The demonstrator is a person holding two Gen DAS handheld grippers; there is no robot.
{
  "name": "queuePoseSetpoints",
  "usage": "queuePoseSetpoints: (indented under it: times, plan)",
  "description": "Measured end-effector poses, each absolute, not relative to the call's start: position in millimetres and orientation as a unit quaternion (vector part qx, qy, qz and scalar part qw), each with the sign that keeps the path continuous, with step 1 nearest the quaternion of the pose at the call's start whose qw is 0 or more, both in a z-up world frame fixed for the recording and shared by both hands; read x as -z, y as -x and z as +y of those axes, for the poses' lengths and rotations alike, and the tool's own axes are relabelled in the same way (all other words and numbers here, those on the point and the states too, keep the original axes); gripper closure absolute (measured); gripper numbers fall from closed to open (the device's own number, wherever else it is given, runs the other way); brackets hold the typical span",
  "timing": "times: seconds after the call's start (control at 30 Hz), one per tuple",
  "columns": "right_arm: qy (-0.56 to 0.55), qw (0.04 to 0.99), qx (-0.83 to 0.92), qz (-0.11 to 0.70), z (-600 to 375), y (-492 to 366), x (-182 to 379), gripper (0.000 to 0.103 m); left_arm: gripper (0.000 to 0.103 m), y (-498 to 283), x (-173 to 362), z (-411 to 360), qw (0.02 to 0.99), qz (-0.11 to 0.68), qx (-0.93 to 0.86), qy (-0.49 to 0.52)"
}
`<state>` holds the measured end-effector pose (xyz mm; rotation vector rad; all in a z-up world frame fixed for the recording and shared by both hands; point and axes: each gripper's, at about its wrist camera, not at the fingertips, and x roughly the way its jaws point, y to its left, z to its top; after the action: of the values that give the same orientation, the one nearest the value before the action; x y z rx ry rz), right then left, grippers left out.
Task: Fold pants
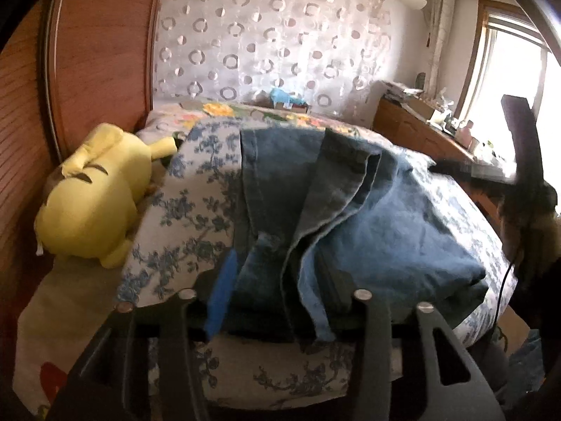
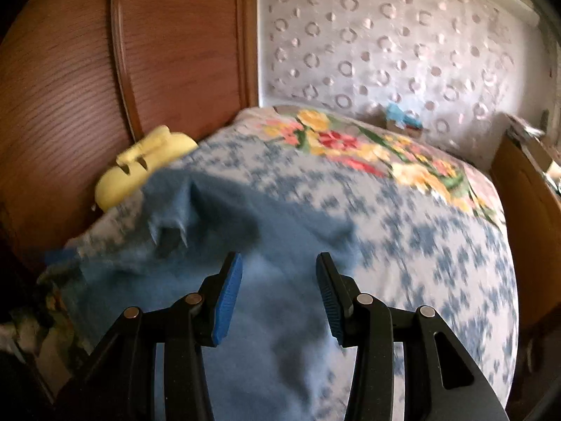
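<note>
Denim pants point(image 1: 315, 217) lie bunched on the bed point(image 2: 438, 238) near its left edge, both grippers point(image 2: 278, 294) parted, pinching nothing; judging so, smooth layers before regripping.

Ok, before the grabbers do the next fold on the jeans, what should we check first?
1. Right gripper open with nothing between its pads: ok.
2. Left gripper free of the jeans: cannot tell; denim drapes between its fingers and hides one pad.
3. Jeans lying flat: not ok; a bunched ridge runs down the middle.
4. Yellow plush toy clear of the jeans: ok; it lies beside them, against the wooden headboard.
5. Jeans fully on the floral bedspread: ok in the left view; the right view is too blurred to confirm.
</note>
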<state>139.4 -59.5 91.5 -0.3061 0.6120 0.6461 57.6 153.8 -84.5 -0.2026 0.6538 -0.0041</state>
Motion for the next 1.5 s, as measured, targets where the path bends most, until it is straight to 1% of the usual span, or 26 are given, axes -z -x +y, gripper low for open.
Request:
queuePoseSetpoints:
  times: [0.17, 0.33, 0.5, 0.67, 0.87, 0.97, 1.1, 1.33, 1.5]
  plan:
    - [0.139, 0.893, -0.288, 0.315, -77.1, -133.6, -58.0, 0.058, 0.055, -64.9, 71.4, 145.1, 0.947, 0.311, 0.002, 0.086]
    - [0.113, 0.893, -0.287, 0.326, -84.7, -128.5, -43.2, 0.057, 0.055, -85.8, 65.6, 124.1, 0.946, 0.317, 0.019, 0.063]
    - [0.128, 0.895, -0.281, 0.323, -78.6, -130.9, -26.9, 0.057, 0.055, -112.4, 59.6, 102.0, 0.942, 0.33, 0.043, 0.035]
    - [0.126, 0.9, -0.278, 0.312, -81.1, -130.3, -26.1, 0.057, 0.055, -141.3, 52.0, 84.7, 0.94, 0.339, 0.046, -0.002]
    - [0.124, 0.902, -0.278, 0.306, -84.3, -127.0, -23.7, 0.057, 0.055, -172.9, 62.5, 83.6, 0.93, 0.367, 0.027, -0.02]
    - [0.115, 0.901, -0.281, 0.311, -87.3, -129.8, -22.6, 0.057, 0.055, -184.8, 70.3, 86.7, 0.923, 0.383, 0.025, -0.024]
    - [0.111, 0.9, -0.283, 0.312, -87.4, -130.4, -22.8, 0.057, 0.055, -191.3, 70.7, 99.7, 0.923, 0.384, 0.007, -0.026]
    - [0.111, 0.9, -0.282, 0.312, -87.0, -132.6, -22.4, 0.057, 0.055, -179.3, 58.7, 151.2, 0.929, 0.368, -0.041, -0.012]
    - [0.111, 0.899, -0.283, 0.314, -87.2, -133.0, -22.2, 0.057, 0.055, -170.8, 57.5, 169.1, 0.928, 0.367, -0.058, -0.017]
